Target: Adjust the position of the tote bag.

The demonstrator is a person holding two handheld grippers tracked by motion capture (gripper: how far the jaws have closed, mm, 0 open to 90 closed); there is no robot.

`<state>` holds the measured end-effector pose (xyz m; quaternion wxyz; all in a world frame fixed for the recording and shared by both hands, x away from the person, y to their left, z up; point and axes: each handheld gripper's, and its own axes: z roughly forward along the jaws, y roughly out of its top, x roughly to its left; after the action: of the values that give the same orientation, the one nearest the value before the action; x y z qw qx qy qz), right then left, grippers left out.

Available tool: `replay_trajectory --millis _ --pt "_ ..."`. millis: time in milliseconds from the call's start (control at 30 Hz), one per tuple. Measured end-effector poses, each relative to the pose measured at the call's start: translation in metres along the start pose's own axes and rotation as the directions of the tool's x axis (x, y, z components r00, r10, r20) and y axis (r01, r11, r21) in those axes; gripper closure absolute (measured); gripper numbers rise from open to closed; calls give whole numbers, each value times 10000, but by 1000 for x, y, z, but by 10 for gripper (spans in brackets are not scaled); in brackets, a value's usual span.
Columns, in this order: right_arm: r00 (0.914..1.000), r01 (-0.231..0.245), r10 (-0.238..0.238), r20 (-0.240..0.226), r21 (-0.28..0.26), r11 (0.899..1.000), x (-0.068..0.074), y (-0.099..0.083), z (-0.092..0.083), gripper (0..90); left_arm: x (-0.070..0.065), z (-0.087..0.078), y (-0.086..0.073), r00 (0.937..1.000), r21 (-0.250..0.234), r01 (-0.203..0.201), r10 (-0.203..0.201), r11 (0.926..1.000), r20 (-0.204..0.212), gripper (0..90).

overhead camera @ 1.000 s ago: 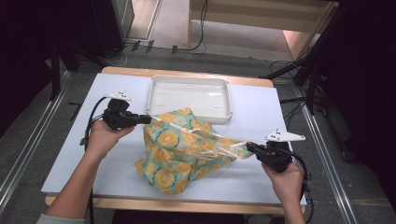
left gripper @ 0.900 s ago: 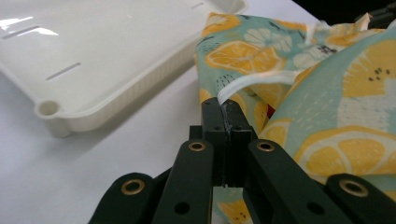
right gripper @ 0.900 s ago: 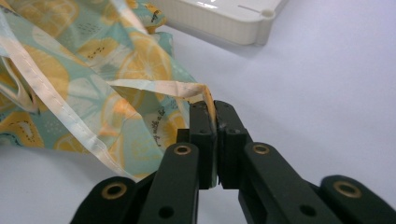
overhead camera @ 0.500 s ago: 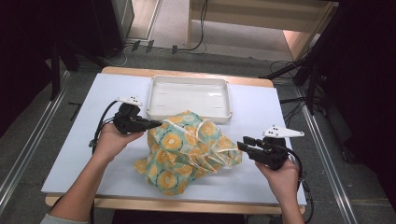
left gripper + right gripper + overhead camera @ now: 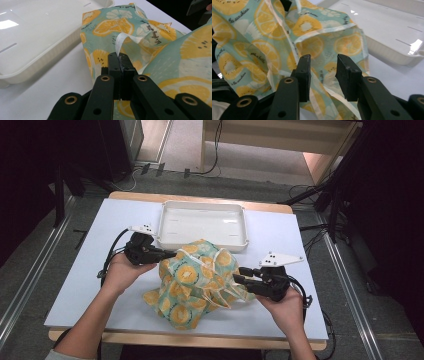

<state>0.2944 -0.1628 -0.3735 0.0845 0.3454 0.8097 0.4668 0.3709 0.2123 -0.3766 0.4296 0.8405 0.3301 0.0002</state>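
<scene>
A crumpled teal cloth printed with orange slices (image 5: 197, 280) is bunched on the white tabletop (image 5: 75, 285), just in front of the shallow white plastic tray (image 5: 202, 224) and touching its near rim. The left gripper (image 5: 170, 254) is clamped together on a white hem strip (image 5: 119, 42) at the cloth's left edge, and the fabric is pinched flat between the pads. The right gripper (image 5: 239, 275) is held at the cloth's right side; its jaws have just been opening and stand apart, with cloth lying behind the gap but no fabric pressed by either pad (image 5: 304, 72).

Risks, as judged from here: only one corner is held, so the loose right side could be dragged into a heap if the left gripper is pulled sideways. The right edge is buried in folds, so two layers or an inner fold could be grabbed instead of the true hem, and the cloth would be twisted rather than spread. A thin hem pinch at the left could be slipped out under tension. The tray could be nudged if the cloth is swept toward it.
</scene>
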Motion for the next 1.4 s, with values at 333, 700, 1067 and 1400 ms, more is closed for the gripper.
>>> replay_trajectory --millis 333,700,1067,1400 --pt "9973 356 -341 -654 210 9991 20 1 18 604 -1 0 1 10000 -72 25 -25 10000 70 900" --pt "9877 970 -862 -1306 788 9922 30 2 41 900 6 -21 -1 9991 -1002 332 -356 9944 -221 900" --pt "9935 675 -580 -979 962 9931 19 -15 27 900 26 -42 -8 9917 -1496 779 -919 9857 -897 900" --pt "9987 408 -374 -358 1002 9941 7 -29 11 900 41 -56 -14 9831 -1748 1204 -1418 9772 -1156 900"
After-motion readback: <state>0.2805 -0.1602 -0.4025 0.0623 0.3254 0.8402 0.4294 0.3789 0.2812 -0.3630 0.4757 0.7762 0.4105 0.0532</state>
